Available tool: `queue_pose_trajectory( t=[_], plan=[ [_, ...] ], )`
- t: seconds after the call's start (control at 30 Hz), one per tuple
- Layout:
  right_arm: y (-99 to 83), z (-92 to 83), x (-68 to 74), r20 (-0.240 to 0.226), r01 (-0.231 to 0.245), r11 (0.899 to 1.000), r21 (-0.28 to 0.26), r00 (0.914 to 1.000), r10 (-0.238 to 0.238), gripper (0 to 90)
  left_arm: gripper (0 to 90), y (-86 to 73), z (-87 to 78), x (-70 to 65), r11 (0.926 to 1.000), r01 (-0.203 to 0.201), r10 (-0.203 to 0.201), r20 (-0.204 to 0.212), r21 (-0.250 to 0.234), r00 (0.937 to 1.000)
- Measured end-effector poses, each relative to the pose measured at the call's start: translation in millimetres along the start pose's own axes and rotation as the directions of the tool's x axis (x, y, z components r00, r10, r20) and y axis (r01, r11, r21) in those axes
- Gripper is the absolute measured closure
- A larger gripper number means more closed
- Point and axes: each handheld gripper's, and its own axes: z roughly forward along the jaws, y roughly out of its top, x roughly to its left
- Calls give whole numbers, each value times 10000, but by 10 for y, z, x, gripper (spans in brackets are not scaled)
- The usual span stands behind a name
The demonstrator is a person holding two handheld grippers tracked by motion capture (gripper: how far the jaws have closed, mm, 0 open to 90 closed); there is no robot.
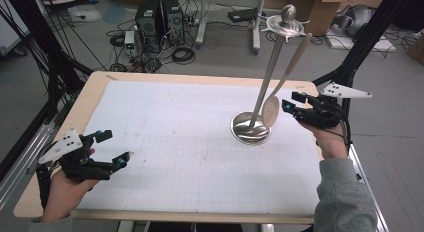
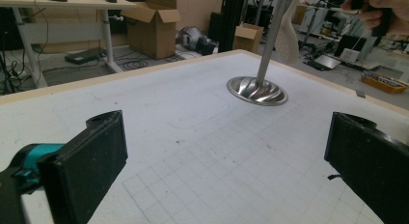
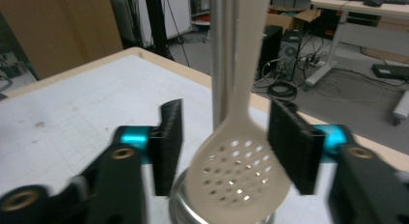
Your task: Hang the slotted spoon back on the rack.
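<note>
Your right gripper (image 3: 224, 154) stands released, its jaws parted on either side of the slotted spoon (image 3: 238, 173), which hangs from the metal utensil stand (image 1: 252, 128) at the tabletop's (image 1: 165, 142) right side. The hanging step looks done, so back straight out without nudging it. Your left gripper (image 1: 111, 148) rests open and empty near the front left corner.
</note>
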Motion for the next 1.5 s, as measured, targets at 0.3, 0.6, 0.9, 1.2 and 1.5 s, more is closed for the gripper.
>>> queue_pose_trajectory(
  t=[0.3,0.6,0.9,1.2,1.5],
  plan=[
    [-160,6,164,-349,221,9996,-188,9991,-227,138,17,14,-18,-2,9999,-14,14,-44,-138,10000],
    [-360,-24,398,-1244,303,9982,-510,9916,-365,111,17,16,-61,56,9992,64,-72,-195,-407,9998],
    [-563,-88,538,-1852,294,9983,-504,9819,-382,94,17,-9,-30,83,9988,93,-93,-3,-481,10000],
    [-808,-196,610,-2083,-30,9925,-1224,9778,-227,94,17,-44,9,94,9990,79,-72,149,-430,9999],
    [-1103,-303,595,-1940,-57,9896,-1435,9807,-225,94,17,-75,16,123,9987,141,-128,271,-482,9996]
  ],
)
